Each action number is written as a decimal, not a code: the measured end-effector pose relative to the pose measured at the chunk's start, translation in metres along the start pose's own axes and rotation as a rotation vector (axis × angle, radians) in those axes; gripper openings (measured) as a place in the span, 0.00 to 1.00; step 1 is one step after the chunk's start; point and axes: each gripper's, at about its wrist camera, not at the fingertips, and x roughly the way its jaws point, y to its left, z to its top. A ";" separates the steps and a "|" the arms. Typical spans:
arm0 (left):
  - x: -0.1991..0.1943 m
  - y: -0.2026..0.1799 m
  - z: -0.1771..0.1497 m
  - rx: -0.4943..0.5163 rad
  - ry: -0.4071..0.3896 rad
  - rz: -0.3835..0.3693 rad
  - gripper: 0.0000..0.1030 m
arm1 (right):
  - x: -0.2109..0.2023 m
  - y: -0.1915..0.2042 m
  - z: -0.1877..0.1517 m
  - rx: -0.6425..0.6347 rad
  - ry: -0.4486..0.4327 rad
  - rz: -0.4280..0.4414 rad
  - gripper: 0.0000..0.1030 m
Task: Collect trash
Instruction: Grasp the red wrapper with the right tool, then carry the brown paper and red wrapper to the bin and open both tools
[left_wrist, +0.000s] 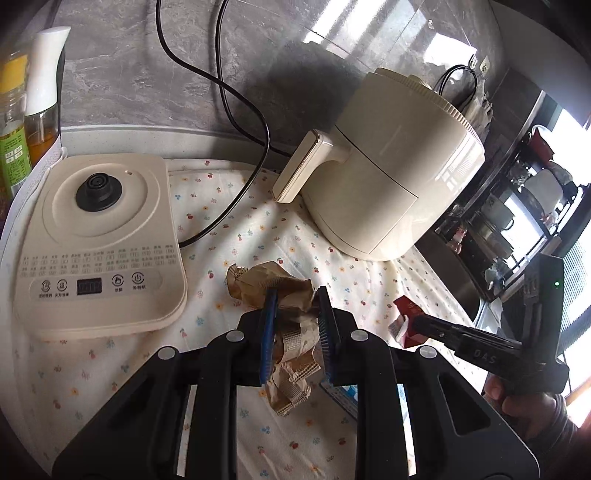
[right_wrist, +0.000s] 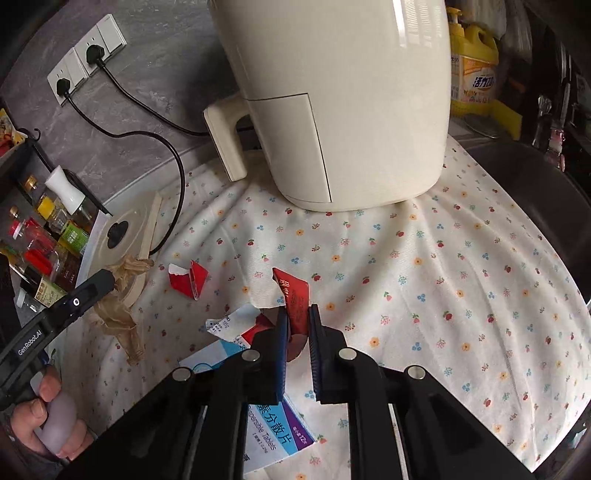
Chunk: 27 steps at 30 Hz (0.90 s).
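Observation:
My left gripper (left_wrist: 295, 310) is shut on a crumpled brown paper (left_wrist: 280, 291), held over the flowered cloth (left_wrist: 221, 236); it also shows in the right wrist view (right_wrist: 118, 314), hanging from the left gripper (right_wrist: 107, 278). My right gripper (right_wrist: 297, 314) is shut on a torn red wrapper (right_wrist: 295, 295), and it shows in the left wrist view (left_wrist: 410, 321) with the red wrapper (left_wrist: 404, 308). A red torn piece (right_wrist: 186, 280), a white-blue scrap (right_wrist: 232, 323) and a blue-white tablet box (right_wrist: 269, 439) lie on the cloth.
A cream air fryer (right_wrist: 332, 103) stands at the back on the cloth. A cream kettle base (left_wrist: 96, 240) lies on the left with black cords (left_wrist: 236, 110). Bottles (left_wrist: 22, 110) stand far left. A yellow detergent bottle (right_wrist: 474, 70) and a dark sink (right_wrist: 535, 184) are on the right.

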 end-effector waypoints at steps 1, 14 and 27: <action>-0.002 -0.003 -0.002 0.000 -0.001 -0.001 0.21 | -0.008 -0.004 -0.003 0.006 -0.008 0.002 0.11; -0.005 -0.098 -0.041 0.122 0.037 -0.098 0.21 | -0.104 -0.084 -0.071 0.132 -0.070 -0.034 0.11; 0.015 -0.234 -0.109 0.257 0.151 -0.255 0.21 | -0.192 -0.197 -0.162 0.300 -0.077 -0.145 0.12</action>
